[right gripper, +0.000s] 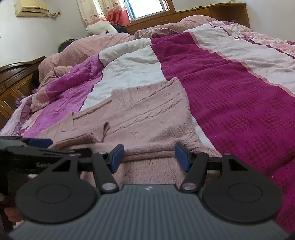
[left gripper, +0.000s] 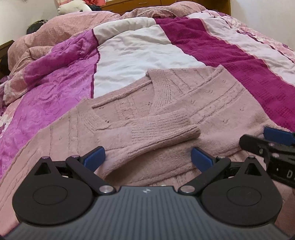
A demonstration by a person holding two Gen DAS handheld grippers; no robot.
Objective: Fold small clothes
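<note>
I am facing a bed (right gripper: 239,96) covered in magenta, white and floral pink bedding. Daylight is entering through a window (right gripper: 147,8) beside a floral curtain (right gripper: 95,13). An air conditioner (right gripper: 30,8) is hanging on the white wall (right gripper: 27,40). A wooden headboard unit (right gripper: 212,13) is running beneath the window, and dark wooden furniture (right gripper: 14,81) is standing at left.

We're in a home bedroom: big bed (right gripper: 230,88), wooden headboard (right gripper: 16,77), curtained window (right gripper: 147,7), wall AC (right gripper: 30,7).
</note>
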